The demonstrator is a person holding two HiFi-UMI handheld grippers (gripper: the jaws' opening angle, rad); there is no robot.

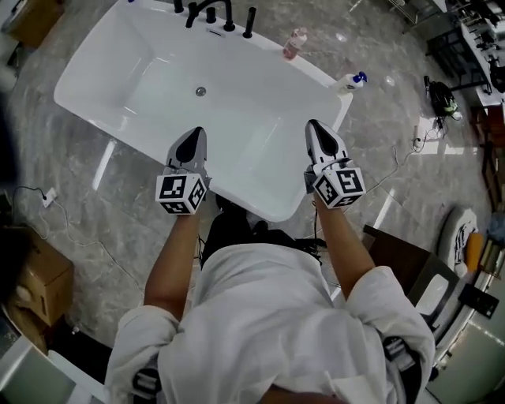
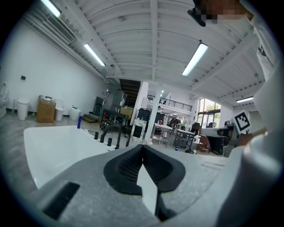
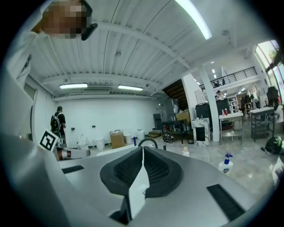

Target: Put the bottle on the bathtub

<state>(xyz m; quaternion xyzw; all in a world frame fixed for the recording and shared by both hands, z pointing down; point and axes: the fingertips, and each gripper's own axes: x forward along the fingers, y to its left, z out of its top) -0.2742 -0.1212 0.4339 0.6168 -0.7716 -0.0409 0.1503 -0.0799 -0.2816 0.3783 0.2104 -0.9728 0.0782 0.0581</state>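
The white bathtub [image 1: 102, 75] lies ahead of me, with a black faucet set [image 1: 215, 14] on its far rim. On that far rim stands a pinkish clear bottle [image 1: 293, 43]. A white spray bottle with a blue head [image 1: 352, 80] sits at the tub's right corner and also shows as the spray bottle [image 3: 226, 164] in the right gripper view. My left gripper [image 1: 194, 134] and right gripper [image 1: 316, 126] hover side by side over the tub's near rim. Both are shut, with nothing between the jaws. In their own views the left gripper [image 2: 142, 150] and right gripper [image 3: 142, 151] point nearly level across the room.
The tub stands on a glossy marble floor. Cardboard boxes [image 1: 35, 280] are at the left, a thin cable [image 1: 75, 237] runs beside them, and a dark bag [image 1: 442, 99] lies at the right. A person [image 3: 58, 124] stands far off near the back wall.
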